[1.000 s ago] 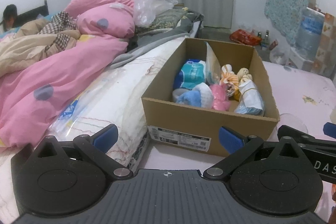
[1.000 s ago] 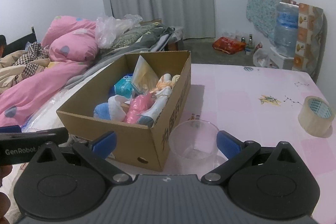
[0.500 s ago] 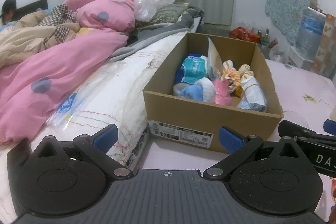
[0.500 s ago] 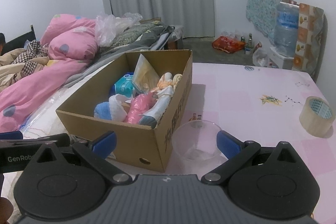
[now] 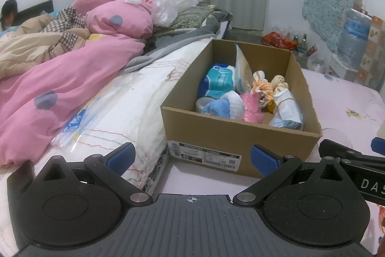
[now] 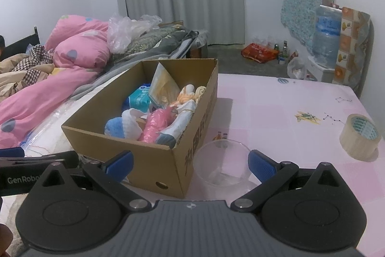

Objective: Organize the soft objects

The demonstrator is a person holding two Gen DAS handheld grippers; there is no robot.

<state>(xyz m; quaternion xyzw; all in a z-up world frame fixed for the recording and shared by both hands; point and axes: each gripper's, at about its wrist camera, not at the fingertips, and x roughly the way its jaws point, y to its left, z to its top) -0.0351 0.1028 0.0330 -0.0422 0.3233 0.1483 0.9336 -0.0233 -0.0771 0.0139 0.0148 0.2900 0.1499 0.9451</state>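
A cardboard box (image 5: 240,136) (image 6: 154,160) stands on the pink tablecloth. Inside lie soft things: a teal tissue pack (image 5: 217,83) (image 6: 139,100), a blue cloth (image 5: 216,108) (image 6: 114,128), a pink bundle (image 5: 251,107) (image 6: 155,125), an orange-striped cloth (image 5: 261,86) (image 6: 186,94) and a white bundle (image 5: 287,107). My left gripper (image 5: 192,155) is open in front of the box's near wall, holding nothing. My right gripper (image 6: 190,161) is open too, with the box corner and a clear bowl (image 6: 222,163) between its blue fingers (image 6: 262,164).
A bed with pink quilts (image 5: 72,69) and a plastic-wrapped white quilt (image 5: 125,107) borders the table on the left. A roll of tape (image 6: 359,137) lies at the right on the tablecloth (image 6: 288,107). A water jug (image 6: 326,37) stands by the far wall.
Both grippers have drawn back and risen a little from the box, so it sits slightly farther and lower in each view. Both stayed open and the box's contents are unchanged.
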